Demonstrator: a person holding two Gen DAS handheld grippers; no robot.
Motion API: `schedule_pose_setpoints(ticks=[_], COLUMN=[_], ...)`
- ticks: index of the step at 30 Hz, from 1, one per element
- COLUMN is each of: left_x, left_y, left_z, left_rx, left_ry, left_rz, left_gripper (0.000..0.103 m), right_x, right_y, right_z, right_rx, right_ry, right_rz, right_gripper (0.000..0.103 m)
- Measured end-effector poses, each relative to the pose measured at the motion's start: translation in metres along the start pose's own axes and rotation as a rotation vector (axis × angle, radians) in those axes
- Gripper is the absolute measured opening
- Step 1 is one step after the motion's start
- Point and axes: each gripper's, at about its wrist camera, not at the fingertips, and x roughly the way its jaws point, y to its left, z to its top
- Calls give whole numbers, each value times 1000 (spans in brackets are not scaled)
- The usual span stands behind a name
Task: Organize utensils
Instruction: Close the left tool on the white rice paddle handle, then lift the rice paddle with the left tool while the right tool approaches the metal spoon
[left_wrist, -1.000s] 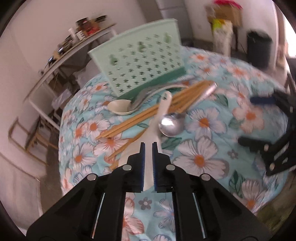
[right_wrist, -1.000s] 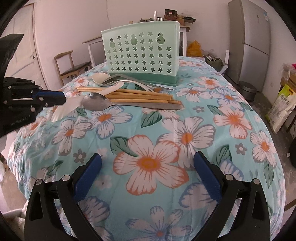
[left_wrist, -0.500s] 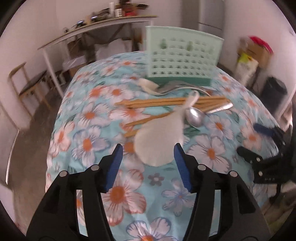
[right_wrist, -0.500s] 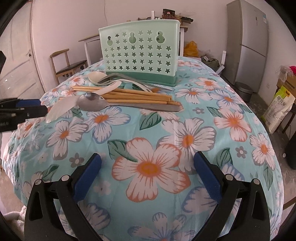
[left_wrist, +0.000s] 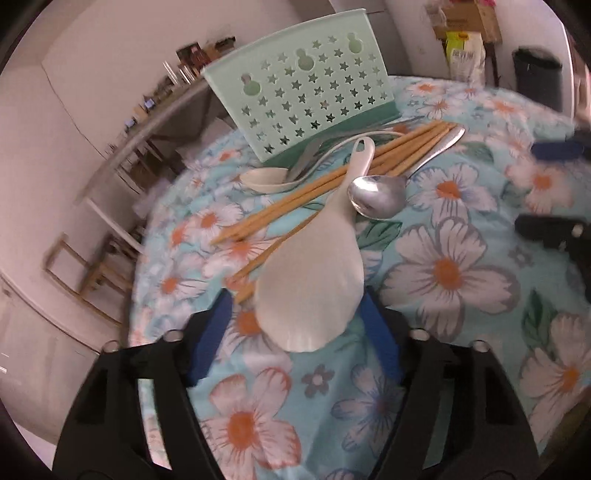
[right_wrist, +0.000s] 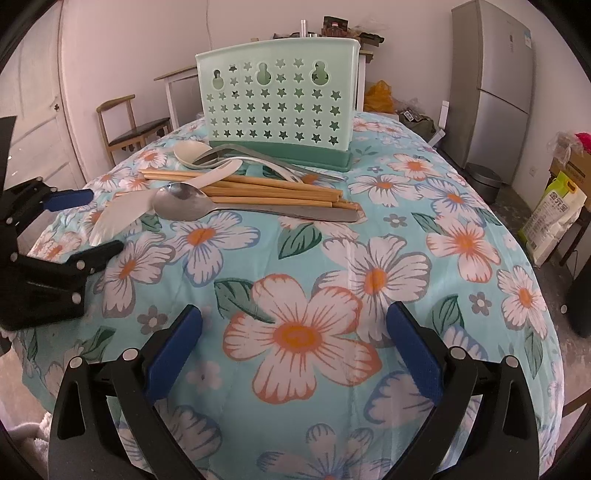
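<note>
Covering a round table, floral cloth (right_wrist: 295, 258), grey fridge (right_wrist: 495, 85) behind, both grippers' jaws wide, empty.

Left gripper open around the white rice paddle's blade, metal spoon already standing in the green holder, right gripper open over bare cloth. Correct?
Not quite. The metal spoon is not in the green holder; it lies flat on the tablecloth against the chopsticks, as the right wrist view shows. The rest holds: left gripper open around the white rice paddle, right gripper open over bare cloth.
</note>
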Motion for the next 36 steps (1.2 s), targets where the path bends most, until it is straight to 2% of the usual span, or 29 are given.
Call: schedule_pose_setpoints(ticks=[1, 3, 5, 11, 16, 19, 22, 26, 31, 36], left_x=[0, -1, -7, -20, -14, -12, -16, -18, -29, -44], left_y=[3, 4, 5, 25, 39, 47, 59, 69, 62, 30], left_z=[1, 2, 5, 11, 9, 9, 10, 10, 8, 2], left_rx=[-14, -11, -33, -145, -207, -271, -332, -372, -348, -214], left_ry=[3, -7, -31, -104, -103, -112, -131, -141, -143, -133], left_rz=[-17, 9, -17, -43, -51, -89, -123, -136, -126, -39], left_gripper=[46, 38, 31, 13, 11, 11, 2, 1, 1, 1], right_x=[0, 0, 0, 0, 0, 1, 1, 1, 1, 1], right_y=[0, 0, 0, 0, 0, 0, 0, 0, 0, 0], right_z=[0, 0, 0, 0, 0, 0, 0, 0, 0, 0], right_rx=[0, 0, 0, 0, 0, 0, 0, 1, 0, 1], right_ry=[0, 0, 0, 0, 0, 0, 0, -1, 1, 0], right_rz=[-1, -1, -3, -3, -3, -3, -3, -3, -3, -3], right_gripper=[97, 97, 97, 97, 97, 97, 97, 97, 97, 97])
